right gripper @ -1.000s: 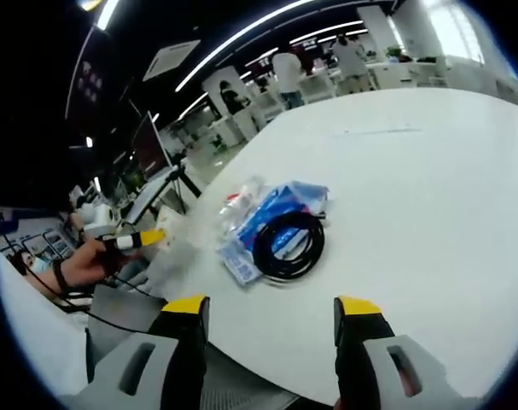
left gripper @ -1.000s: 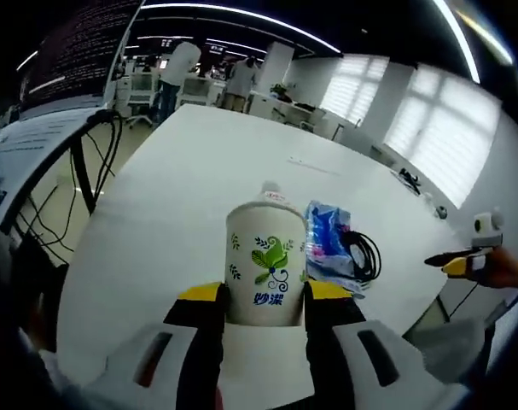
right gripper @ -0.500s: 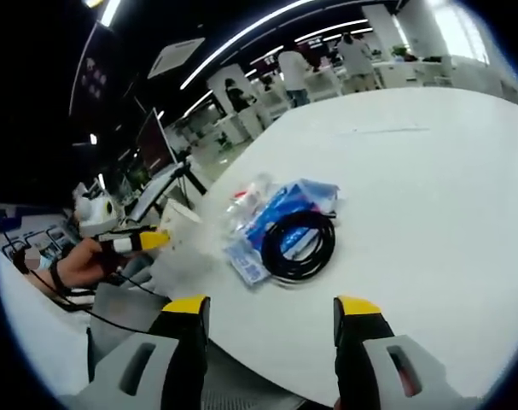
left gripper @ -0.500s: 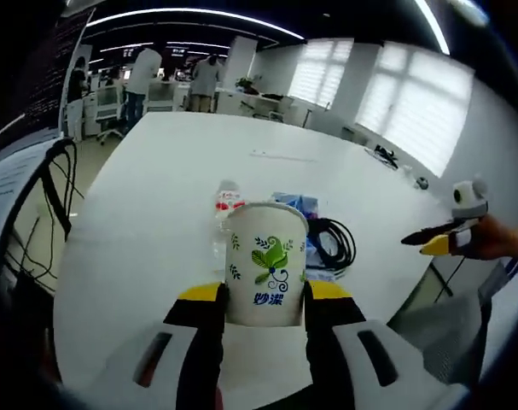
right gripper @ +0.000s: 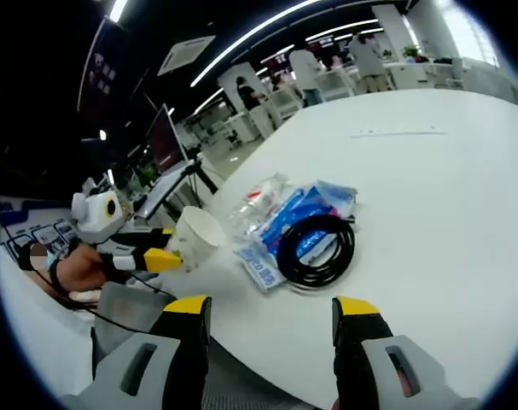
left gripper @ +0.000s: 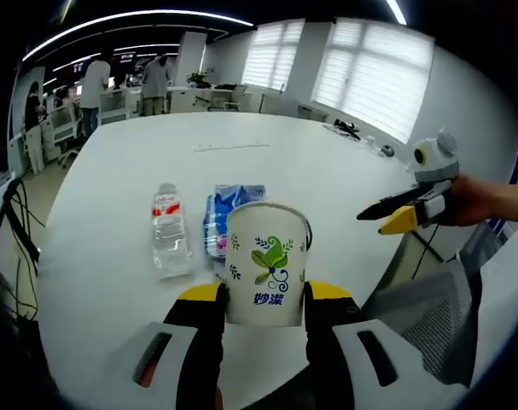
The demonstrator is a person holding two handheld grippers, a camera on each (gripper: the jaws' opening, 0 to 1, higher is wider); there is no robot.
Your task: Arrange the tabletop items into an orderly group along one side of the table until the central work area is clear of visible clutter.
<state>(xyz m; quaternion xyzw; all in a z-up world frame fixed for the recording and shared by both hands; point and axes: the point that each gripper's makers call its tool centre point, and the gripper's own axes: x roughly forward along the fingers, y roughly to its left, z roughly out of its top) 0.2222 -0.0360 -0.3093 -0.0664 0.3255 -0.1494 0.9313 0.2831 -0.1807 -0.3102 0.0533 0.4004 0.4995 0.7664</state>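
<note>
Left gripper view: my left gripper [left gripper: 264, 295] grips one paper cup [left gripper: 266, 263], frame centre; one bottle [left gripper: 168, 231] and one blue packet [left gripper: 227, 205] behind. Right gripper [right gripper: 271, 312] jaws apart, empty; one cable coil [right gripper: 317, 249] mid-frame.

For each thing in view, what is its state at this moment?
paper cup: upright, held between the left gripper's jaws
left gripper: shut on the cup
right gripper: open, empty
water bottle: lying on its side
black cable: coiled on the blue packet
</note>
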